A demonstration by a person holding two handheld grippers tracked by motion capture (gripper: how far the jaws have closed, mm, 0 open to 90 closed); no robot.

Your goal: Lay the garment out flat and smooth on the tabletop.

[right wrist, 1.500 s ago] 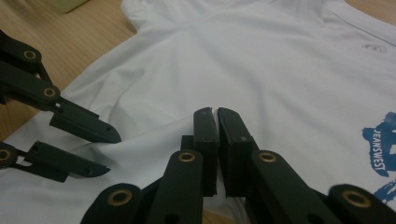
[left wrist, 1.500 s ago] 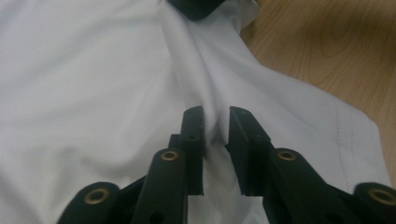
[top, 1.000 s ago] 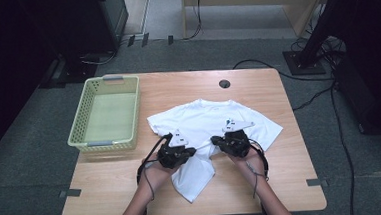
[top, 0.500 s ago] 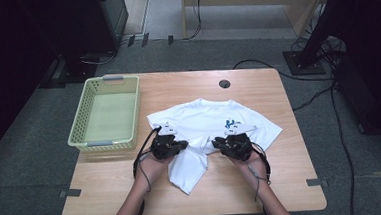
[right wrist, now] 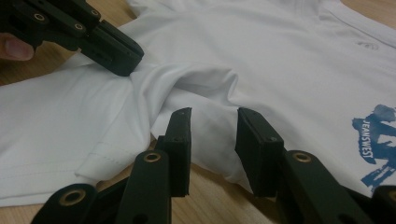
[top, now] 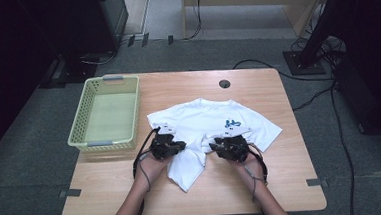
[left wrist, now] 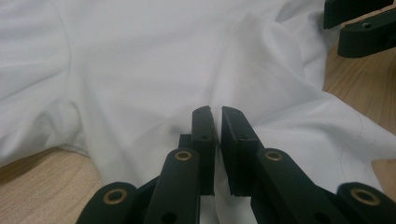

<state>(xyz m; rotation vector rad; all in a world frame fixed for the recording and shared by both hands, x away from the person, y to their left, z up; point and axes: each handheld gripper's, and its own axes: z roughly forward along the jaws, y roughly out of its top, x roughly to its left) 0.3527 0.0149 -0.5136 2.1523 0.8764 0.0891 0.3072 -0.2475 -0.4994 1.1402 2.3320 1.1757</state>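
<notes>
A white T-shirt (top: 204,119) with a blue print lies spread on the wooden table (top: 273,182); its lower part is bunched toward the front edge. My left gripper (top: 180,146) is shut on a fold of the T-shirt (left wrist: 140,70); its jaws (left wrist: 215,114) stand almost together, and in the right gripper view the left gripper (right wrist: 130,59) pinches a ridge of cloth. My right gripper (top: 215,147) is open. Its jaws (right wrist: 212,116) have just been opening and straddle a loose fold of the T-shirt (right wrist: 280,56) without pressing it. The right gripper (left wrist: 334,28) faces the left one.
A light green plastic basket (top: 108,142) stands at the table's left edge. A round cable hole (top: 224,84) sits at the back middle. Cables (top: 328,99) run over the floor to the right. Bare wood lies in front of the shirt and on the right.
My left gripper has moved a little left and away from the person, dragging the shirt's cloth with it. The right hand has stayed in place.
</notes>
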